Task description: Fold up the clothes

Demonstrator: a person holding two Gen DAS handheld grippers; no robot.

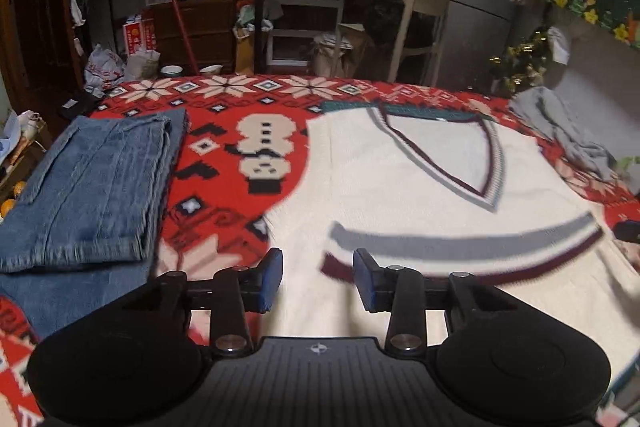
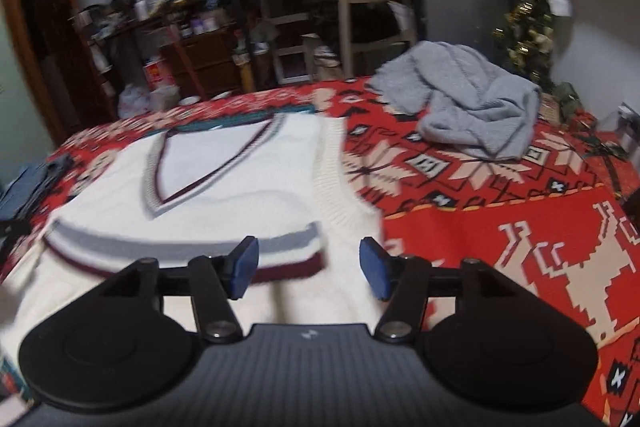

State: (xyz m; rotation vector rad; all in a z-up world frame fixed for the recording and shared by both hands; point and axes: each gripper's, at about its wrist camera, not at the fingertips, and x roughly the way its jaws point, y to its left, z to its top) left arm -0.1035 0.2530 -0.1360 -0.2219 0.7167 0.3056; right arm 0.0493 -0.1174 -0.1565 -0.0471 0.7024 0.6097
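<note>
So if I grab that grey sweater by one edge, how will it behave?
The grey sweater lies crumpled in soft folds, so it will probably hang limp and unravel from its heap. Its thick knit suggests some weight, and it likely drags on the red blanket rather than sliding.

cream vest, red patterned blanket, blue jeans

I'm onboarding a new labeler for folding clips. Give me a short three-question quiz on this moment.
1. True or false: the left gripper is clamped on the vest.
2. Which garment lies unfolded in a heap? A) jeans B) grey sweater C) vest
3. Fill in: the vest's striped hem is folded up toward its ____.

Key: 1 false, both grippers (right) are open above it; 2 B; 3 V-neck.
</note>
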